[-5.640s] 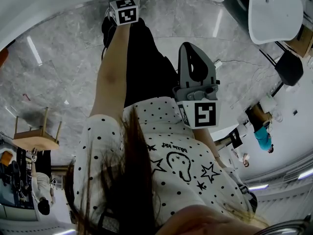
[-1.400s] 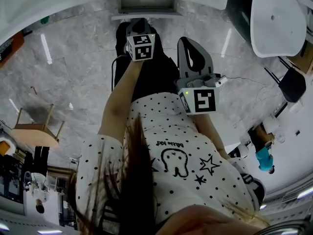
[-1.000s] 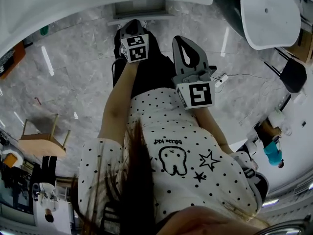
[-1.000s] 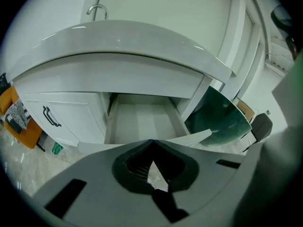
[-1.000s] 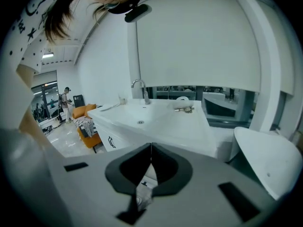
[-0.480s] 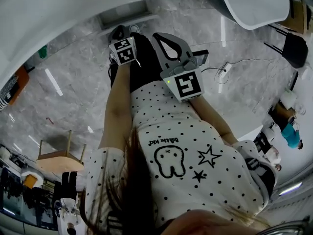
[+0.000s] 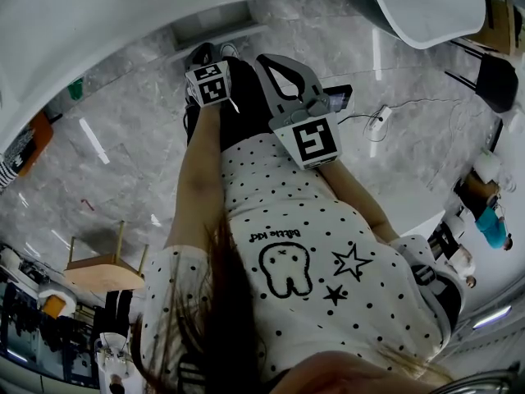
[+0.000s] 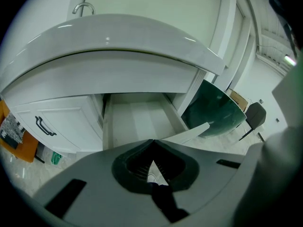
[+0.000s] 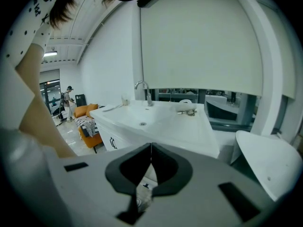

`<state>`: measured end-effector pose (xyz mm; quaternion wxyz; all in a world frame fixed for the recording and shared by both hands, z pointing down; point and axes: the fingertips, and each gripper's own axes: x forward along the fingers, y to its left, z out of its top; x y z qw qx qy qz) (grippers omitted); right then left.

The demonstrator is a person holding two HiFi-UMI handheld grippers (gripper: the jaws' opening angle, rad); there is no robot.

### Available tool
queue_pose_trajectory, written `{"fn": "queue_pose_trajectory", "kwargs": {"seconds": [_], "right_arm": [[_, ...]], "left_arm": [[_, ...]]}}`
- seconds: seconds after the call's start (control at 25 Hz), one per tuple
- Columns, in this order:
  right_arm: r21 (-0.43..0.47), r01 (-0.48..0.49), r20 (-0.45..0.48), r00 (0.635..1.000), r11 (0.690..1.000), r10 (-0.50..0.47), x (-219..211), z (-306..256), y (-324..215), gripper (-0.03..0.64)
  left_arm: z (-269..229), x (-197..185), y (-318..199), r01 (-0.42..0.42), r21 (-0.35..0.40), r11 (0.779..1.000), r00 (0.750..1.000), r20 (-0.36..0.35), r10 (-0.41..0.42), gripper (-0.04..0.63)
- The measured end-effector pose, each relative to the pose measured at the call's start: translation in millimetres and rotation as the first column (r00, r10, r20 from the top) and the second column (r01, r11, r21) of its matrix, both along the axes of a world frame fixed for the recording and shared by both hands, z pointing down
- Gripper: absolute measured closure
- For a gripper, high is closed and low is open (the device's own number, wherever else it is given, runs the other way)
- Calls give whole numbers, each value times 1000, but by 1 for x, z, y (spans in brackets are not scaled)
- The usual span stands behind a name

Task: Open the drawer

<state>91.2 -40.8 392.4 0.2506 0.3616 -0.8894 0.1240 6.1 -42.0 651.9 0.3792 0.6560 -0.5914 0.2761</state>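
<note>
The drawer [image 8: 137, 119] lies in front of the left gripper [image 8: 152, 143] and lower than it, and any next move depends on this relation. Nearest to the camera, the left gripper's jaws are pressed together at their tips with nothing between them, and they point down toward the drawer's near end. The right gripper [image 9: 150, 145] also has its jaws together and holds nothing. Its view goes higher, over the white sink counter [image 9: 161, 124] to the faucet [image 9: 142, 90], and I cannot make out the drawer there. Just past the left jaws the drawer stands pulled out from under the counter, and its pale inside is bare. Its long sides run straight from the cabinet toward the person, almost in line with the gripper. To its left is a shut cabinet door [image 8: 57, 122] with a dark handle. In the head view the drawer lies beyond the left gripper's marker cube [image 7: 209, 84], while the right gripper is off to the side, so the left hand seems the nearer one. I judge the opening nearly or fully done; more pulling would follow that same line, toward the person.
</note>
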Motion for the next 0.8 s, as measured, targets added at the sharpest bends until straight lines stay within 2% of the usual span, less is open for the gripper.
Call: {"fn": "queue_pose_trajectory", "kwargs": {"seconds": [0.44, 0.8], "right_arm": [[35, -6, 5, 1000, 999, 6, 2, -10, -7, 603], [35, -13, 6, 1000, 999, 13, 7, -11, -7, 601]], "left_arm": [[-2, 4, -5, 11, -43, 999, 1000, -6, -12, 589], [-2, 4, -6, 20, -36, 999, 1000, 0, -20, 589]]}}
